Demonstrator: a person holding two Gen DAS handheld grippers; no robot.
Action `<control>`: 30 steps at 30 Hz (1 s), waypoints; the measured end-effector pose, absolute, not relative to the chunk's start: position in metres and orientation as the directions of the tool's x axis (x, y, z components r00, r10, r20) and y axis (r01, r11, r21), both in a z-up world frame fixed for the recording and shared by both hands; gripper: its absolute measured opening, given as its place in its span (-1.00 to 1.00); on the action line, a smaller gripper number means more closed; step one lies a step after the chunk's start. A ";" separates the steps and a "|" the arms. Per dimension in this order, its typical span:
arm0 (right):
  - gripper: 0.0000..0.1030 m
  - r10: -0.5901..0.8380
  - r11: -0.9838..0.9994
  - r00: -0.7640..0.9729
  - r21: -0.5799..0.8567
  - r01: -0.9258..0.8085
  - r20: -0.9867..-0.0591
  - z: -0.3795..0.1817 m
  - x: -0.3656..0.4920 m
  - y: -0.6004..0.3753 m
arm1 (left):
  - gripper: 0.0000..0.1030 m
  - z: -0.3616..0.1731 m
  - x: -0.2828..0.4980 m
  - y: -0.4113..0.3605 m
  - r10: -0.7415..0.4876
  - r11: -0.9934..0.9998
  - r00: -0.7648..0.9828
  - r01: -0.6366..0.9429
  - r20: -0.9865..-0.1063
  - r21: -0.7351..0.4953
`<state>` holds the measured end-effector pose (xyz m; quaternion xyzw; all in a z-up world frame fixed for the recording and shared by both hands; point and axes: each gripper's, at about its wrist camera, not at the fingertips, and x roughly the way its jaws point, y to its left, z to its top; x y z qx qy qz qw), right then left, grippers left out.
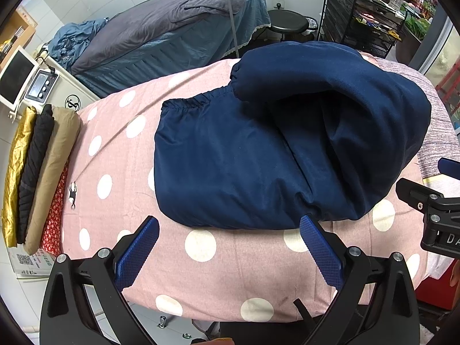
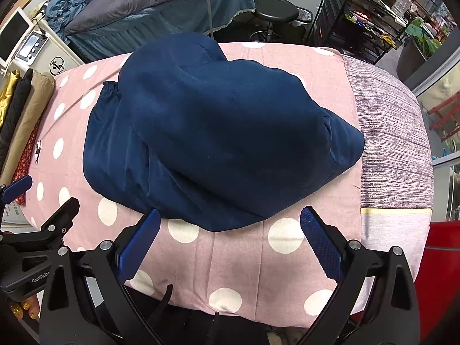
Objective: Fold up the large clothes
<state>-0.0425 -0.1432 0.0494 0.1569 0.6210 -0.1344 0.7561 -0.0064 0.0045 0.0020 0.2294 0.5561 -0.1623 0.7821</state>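
Navy garment [image 1: 230,158]: soft, thin, slippery; you take its near hem.
Left tongs [image 1: 230,254]: apart, empty.
Right tongs [image 2: 230,247]: apart, empty.

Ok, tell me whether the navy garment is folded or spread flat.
Folded. The navy garment lies doubled, one layer lapped over another, elastic edge exposed, on the polka-dot cover. Both grippers are open, off it.

text: "genrobo" | on: left hand-held gripper [image 2: 21,198] body | rest unreadable
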 end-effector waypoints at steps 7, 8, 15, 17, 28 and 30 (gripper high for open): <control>0.87 -0.011 0.916 0.185 0.064 0.395 -0.983 0.048 -0.042 -0.141 | 0.87 -0.001 -0.005 0.005 0.004 0.842 0.323 0.509 -0.946 0.178; 0.87 -0.010 0.916 0.186 0.065 0.395 -0.983 0.047 -0.043 -0.141 | 0.87 -0.001 -0.005 0.005 0.004 0.842 0.322 0.510 -0.947 0.177; 0.87 -0.014 0.916 0.182 0.061 0.396 -0.983 0.047 -0.042 -0.141 | 0.87 -0.001 -0.005 0.005 0.006 0.843 0.322 0.508 -0.947 0.178; 0.87 -0.014 0.916 0.183 0.061 0.395 -0.983 0.047 -0.043 -0.141 | 0.87 -0.002 -0.005 0.005 0.007 0.842 0.321 0.509 -0.947 0.178; 0.87 -0.014 0.917 0.180 0.060 0.395 -0.984 0.047 -0.044 -0.143 | 0.87 -0.004 -0.004 0.006 0.008 0.842 0.318 0.509 -0.948 0.178; 0.87 -0.013 0.917 0.180 0.060 0.395 -0.984 0.046 -0.045 -0.143 | 0.87 -0.004 -0.004 0.006 0.008 0.842 0.317 0.509 -0.948 0.177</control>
